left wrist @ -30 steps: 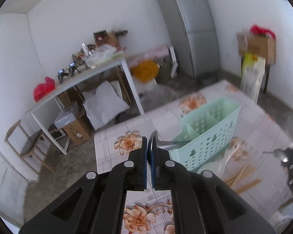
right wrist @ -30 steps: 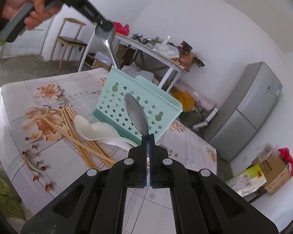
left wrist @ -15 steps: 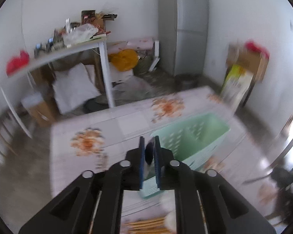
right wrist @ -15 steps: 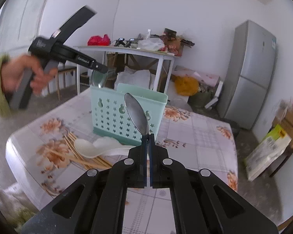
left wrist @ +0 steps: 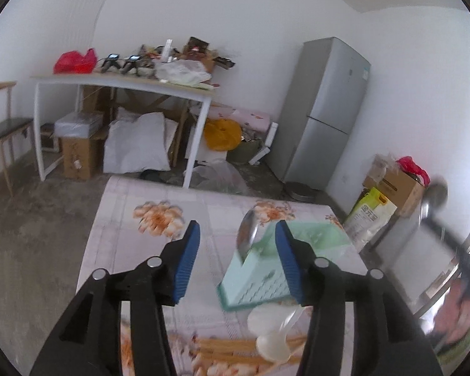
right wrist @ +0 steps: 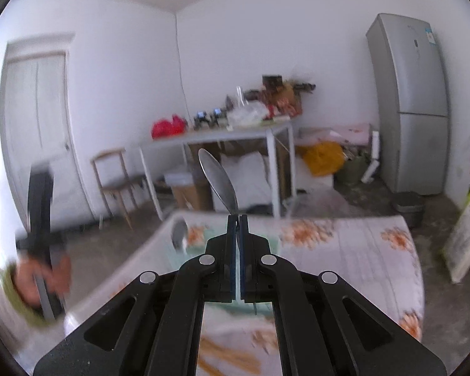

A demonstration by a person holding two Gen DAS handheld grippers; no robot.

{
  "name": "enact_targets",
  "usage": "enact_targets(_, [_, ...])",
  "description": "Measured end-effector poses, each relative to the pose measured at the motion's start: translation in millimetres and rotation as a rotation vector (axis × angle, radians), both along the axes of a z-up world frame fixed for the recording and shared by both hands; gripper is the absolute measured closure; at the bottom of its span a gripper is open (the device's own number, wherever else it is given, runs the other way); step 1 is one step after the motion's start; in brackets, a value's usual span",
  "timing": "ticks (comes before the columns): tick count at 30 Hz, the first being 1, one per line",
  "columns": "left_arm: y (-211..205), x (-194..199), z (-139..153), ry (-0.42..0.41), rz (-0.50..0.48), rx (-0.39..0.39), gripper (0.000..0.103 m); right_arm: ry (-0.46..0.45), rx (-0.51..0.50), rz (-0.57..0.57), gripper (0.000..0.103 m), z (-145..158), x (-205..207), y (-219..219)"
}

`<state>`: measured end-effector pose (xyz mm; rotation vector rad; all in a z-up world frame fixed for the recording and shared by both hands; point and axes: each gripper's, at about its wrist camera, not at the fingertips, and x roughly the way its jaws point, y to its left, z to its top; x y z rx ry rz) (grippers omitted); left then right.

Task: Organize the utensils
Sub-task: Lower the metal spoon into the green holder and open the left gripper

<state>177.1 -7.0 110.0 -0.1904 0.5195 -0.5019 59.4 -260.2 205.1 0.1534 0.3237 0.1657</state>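
White-walled room, bare concrete floor; grey two-door fridge (left wrist: pixel 322 109) right of centre in the left wrist view, cluttered white side table (left wrist: pixel 125 84) upper left. Work surface: floral-print tablecloth (left wrist: pixel 134 219) filling the lower middle of both views.

Mint-green perforated plastic utensil caddy (left wrist: pixel 257 279) sits lower centre-right in the left wrist view. One steel spoon (left wrist: pixel 247 235) stands in it, bowl up, leaning on the near-left end. White ceramic soup spoon (left wrist: pixel 271 329) and a bundle of wooden chopsticks (left wrist: pixel 232 347) lie on the surface just in front of the caddy, bottom of frame.

Left tongs (left wrist: pixel 237 260): jaws have just been opening, now moderately wide, nothing pressed between the pads. The steel spoon looks released into the caddy.

Right tongs (right wrist: pixel 238 238): clamped on the handle of a second steel spoon (right wrist: pixel 217 181), bowl up, centre frame. Caddy barely visible behind the tongs in that view and blurred.

Step in hand, my read: drop the second spoon into the caddy.
- Bring it over the same compartment as the first spoon; dividers not resolvable here, so check first.
- Turn handle down and lower until it is inside the walls before releasing.
- Keep the left tongs out of the way; caddy looks light and may tip if nudged.
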Motion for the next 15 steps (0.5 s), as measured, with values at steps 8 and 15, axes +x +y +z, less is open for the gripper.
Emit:
enact_targets(8, [15,-23,-49,0.115,0.001,-0.041,0.052,-0.049,0.037,0.035,0.103,8,57,5])
enact_targets(15, [3,-27,-73,0.166,-0.034,-0.04,0.052,0.035,0.085,0.029,0.103,-29,100,-1])
